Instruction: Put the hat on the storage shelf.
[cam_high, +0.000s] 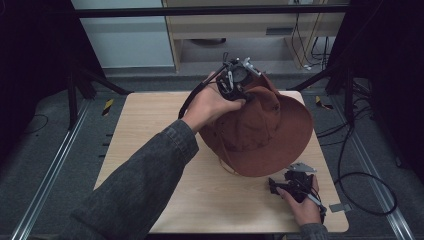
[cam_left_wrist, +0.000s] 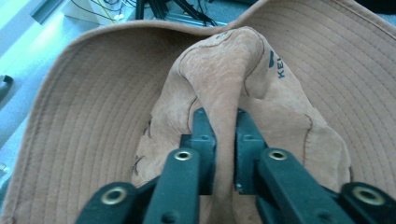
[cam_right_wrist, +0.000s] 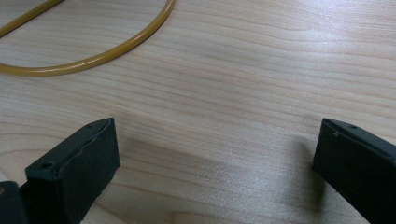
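Note:
A rust-brown wide-brimmed hat (cam_high: 265, 130) is held up over the far right part of the wooden table (cam_high: 150, 125). My left gripper (cam_high: 239, 82) is shut on a pinched fold of the hat's crown (cam_left_wrist: 224, 88), which runs up between the two jaws in the left gripper view, with the stitched brim (cam_left_wrist: 84, 116) spread behind it. A yellowish cord (cam_right_wrist: 93, 58) of the hat lies curved on the wood. My right gripper (cam_high: 281, 186) rests low near the table's front right corner, open, with bare wood between its fingers (cam_right_wrist: 74, 158).
Beyond the table stand a light cabinet (cam_high: 130, 35) and a wooden shelf unit (cam_high: 240, 30) with cables. Black frame legs (cam_high: 95, 80) flank the far corners. Metal rails (cam_high: 45, 180) run along the floor on both sides.

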